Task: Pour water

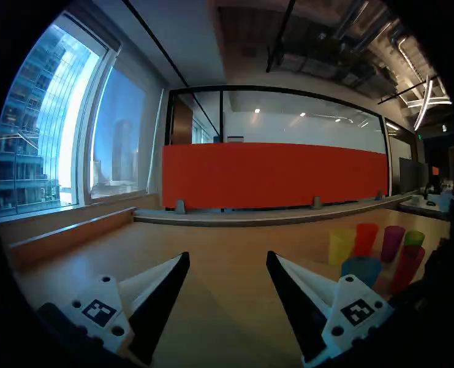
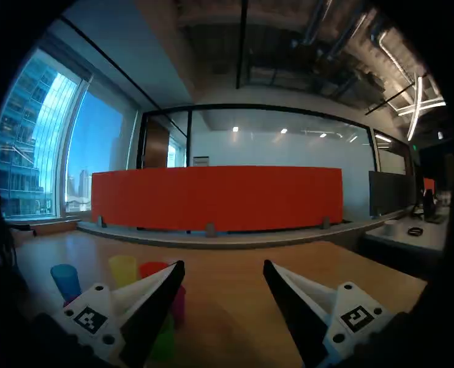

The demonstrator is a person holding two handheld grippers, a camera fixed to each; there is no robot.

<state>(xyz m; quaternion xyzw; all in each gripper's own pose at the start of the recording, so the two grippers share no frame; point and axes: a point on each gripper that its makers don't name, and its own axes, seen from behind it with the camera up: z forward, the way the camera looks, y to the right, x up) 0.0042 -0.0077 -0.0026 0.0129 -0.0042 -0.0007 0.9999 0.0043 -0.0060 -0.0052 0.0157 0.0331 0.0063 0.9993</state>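
Observation:
Several coloured plastic cups stand together on the wooden table. In the left gripper view they sit to the right: a yellow cup [image 1: 340, 245], an orange cup [image 1: 366, 238], a purple cup [image 1: 391, 242], a green cup [image 1: 414, 238], a blue cup [image 1: 361, 268] and a red cup [image 1: 408, 267]. My left gripper [image 1: 228, 260] is open, with bare table between its fingers, left of the cups. In the right gripper view the blue cup [image 2: 65, 282], yellow cup [image 2: 123, 270] and orange cup [image 2: 151, 268] stand at lower left, partly behind my left finger. My right gripper [image 2: 223, 268] is open and holds nothing.
An orange divider panel [image 1: 274, 175] runs along the table's far edge. Large windows [image 1: 37, 153] line the left wall above a wooden ledge. A second desk [image 2: 404, 233] with a monitor and small items stands at the right. Bare tabletop [image 2: 227, 306] lies ahead of both grippers.

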